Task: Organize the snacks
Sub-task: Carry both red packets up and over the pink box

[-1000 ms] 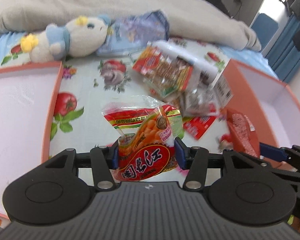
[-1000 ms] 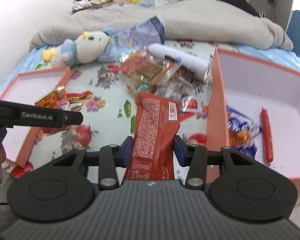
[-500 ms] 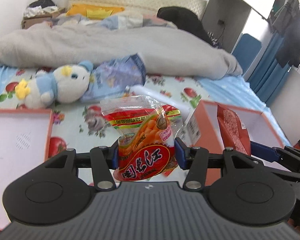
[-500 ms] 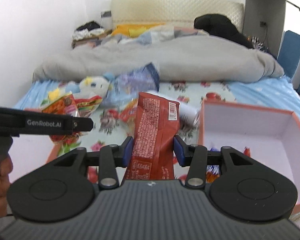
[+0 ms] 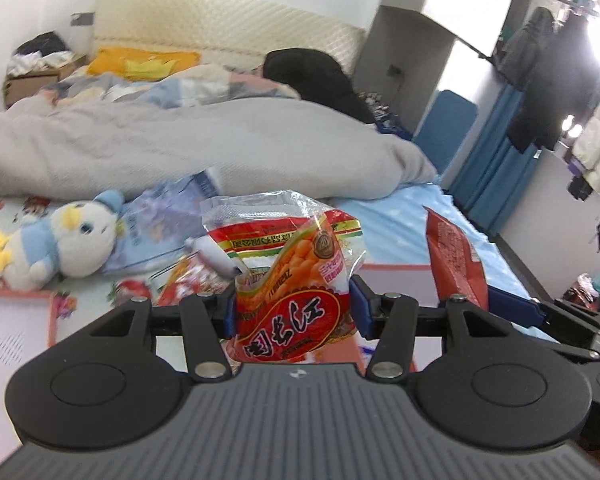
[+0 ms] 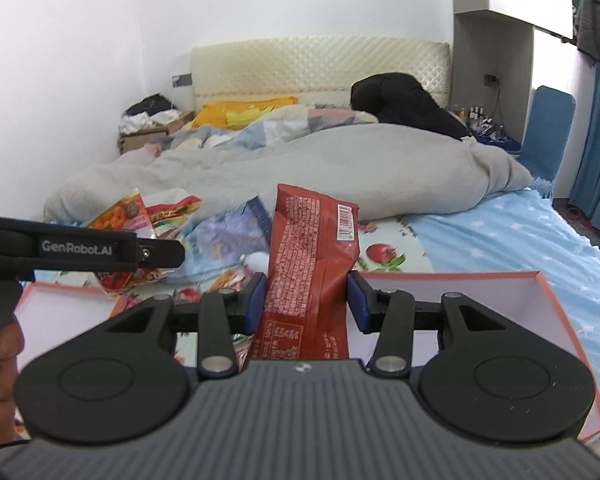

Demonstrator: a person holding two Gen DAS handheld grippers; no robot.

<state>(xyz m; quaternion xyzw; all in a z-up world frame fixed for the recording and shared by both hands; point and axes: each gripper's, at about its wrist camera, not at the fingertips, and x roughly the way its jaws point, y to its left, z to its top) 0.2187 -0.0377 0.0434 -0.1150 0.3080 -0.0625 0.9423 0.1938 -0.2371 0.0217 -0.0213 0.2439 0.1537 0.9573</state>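
Snacks both clamped: corn pouch (image 5: 296,280) upright in left gripper (image 5: 294,312), red packet (image 6: 308,264) in right gripper (image 6: 306,300), probably over pink box (image 6: 540,280) ahead-right.

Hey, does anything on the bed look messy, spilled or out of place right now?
Yes. Loose snack packets lie in a jumbled heap on the fruit-print sheet between the two orange-edged boxes, not inside them. A plush toy lies tipped on its side beside a crumpled bluish bag.
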